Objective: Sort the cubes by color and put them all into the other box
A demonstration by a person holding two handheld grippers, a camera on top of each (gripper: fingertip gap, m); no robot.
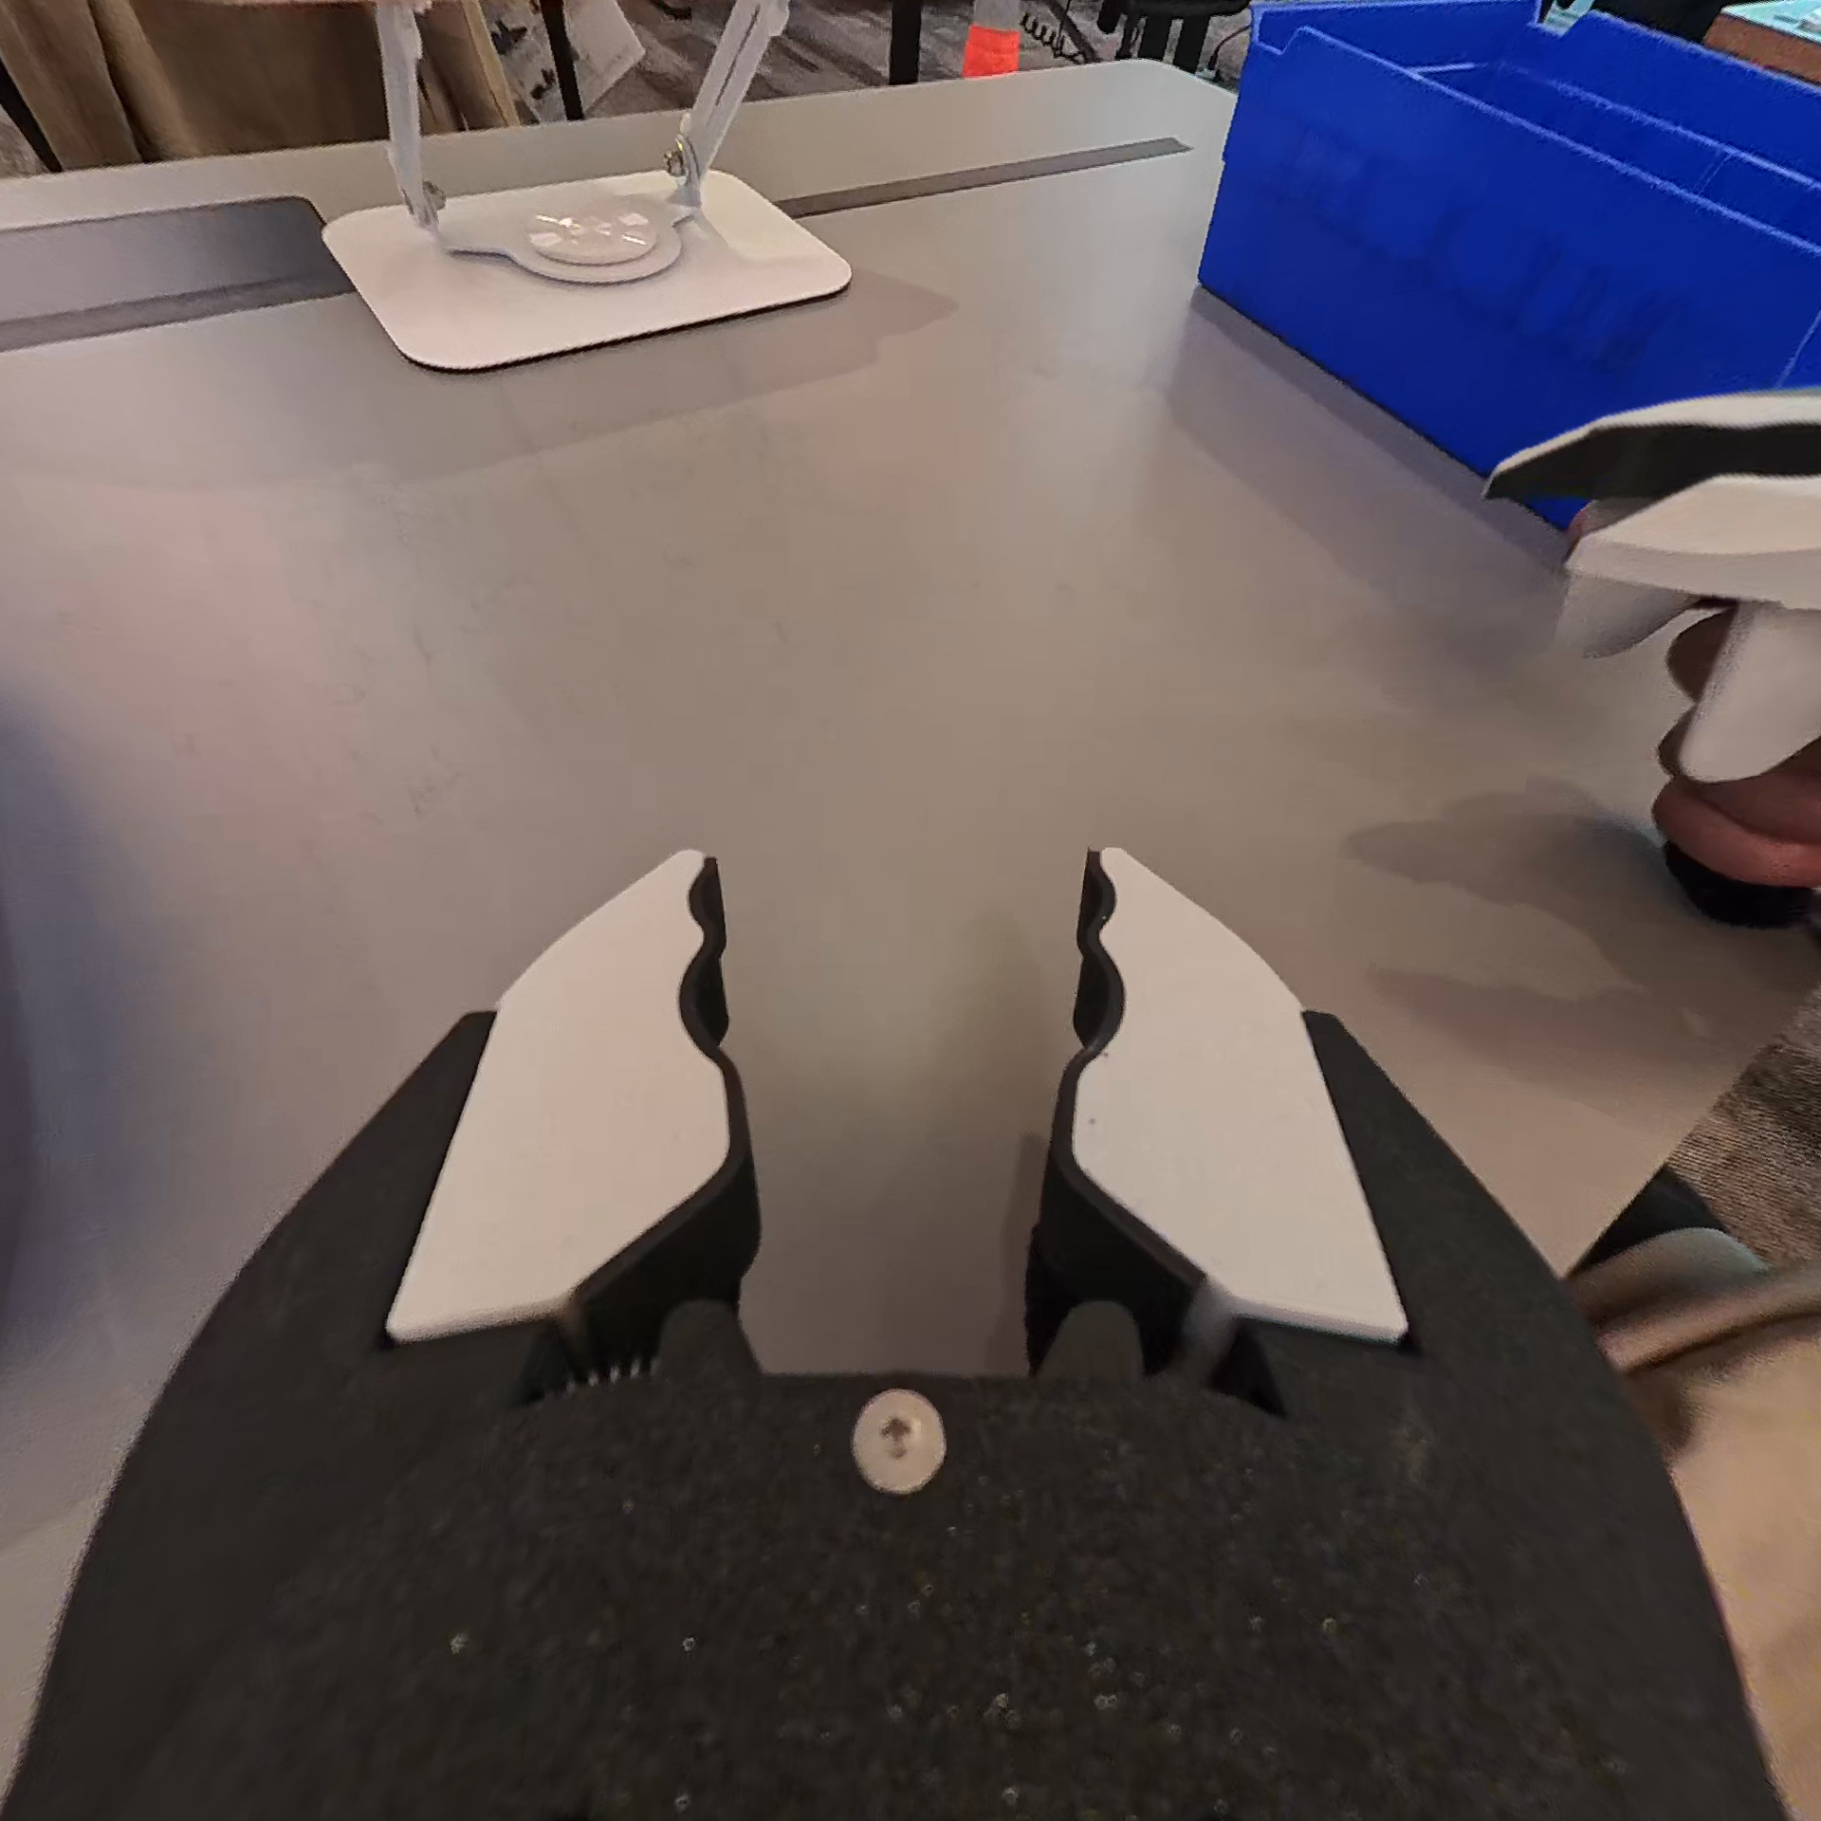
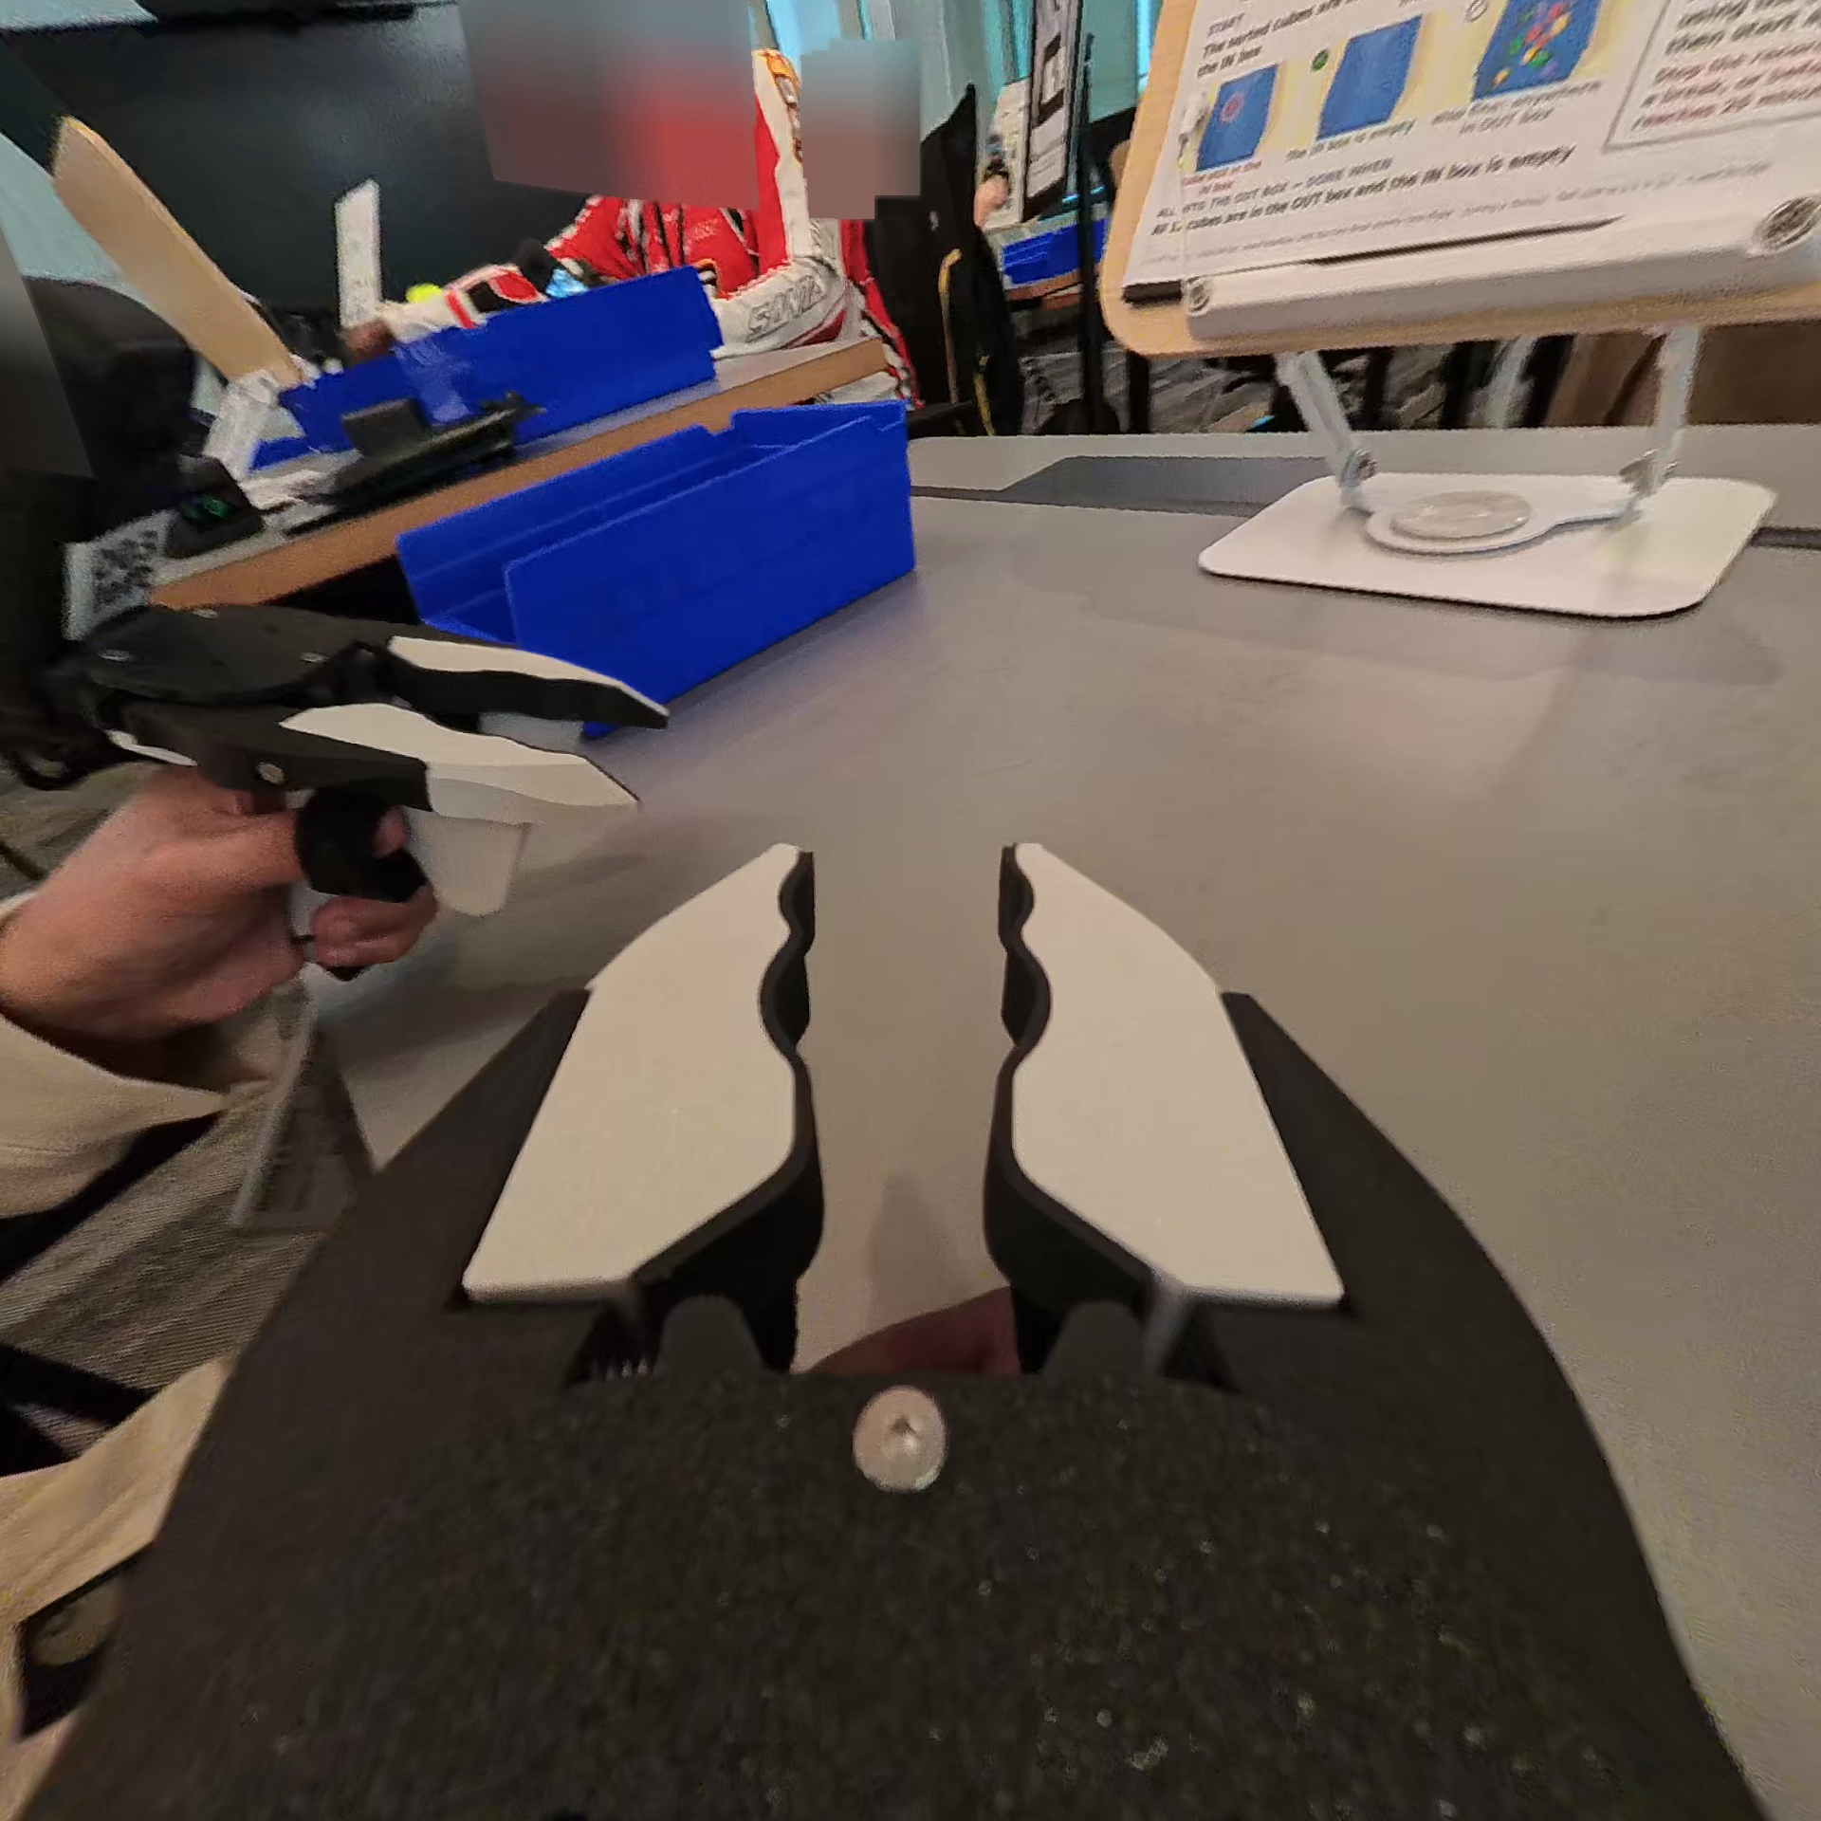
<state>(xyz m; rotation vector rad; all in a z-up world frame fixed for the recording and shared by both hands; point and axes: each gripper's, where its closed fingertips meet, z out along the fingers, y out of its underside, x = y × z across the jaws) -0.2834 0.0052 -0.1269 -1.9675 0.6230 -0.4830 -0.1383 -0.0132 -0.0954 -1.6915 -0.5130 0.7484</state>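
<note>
Left gripper (image 1: pixel 902 862): matt white finger plates on rough, grainy black plastic body, bright metal screw (image 1: pixel 898 1441). Table (image 1: pixel 690 611) beneath: smooth grey, faint sheen. Blue box (image 1: pixel 1478 246) ahead-right: smooth, slightly glossy plastic.

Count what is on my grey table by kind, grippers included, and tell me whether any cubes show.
Blue boxes: 2, the right box and the left box
White stand: 1
Grippers: 2, left gripper and right gripper, jaws apart and empty
Cubes in view: 0
Total: 5
</note>
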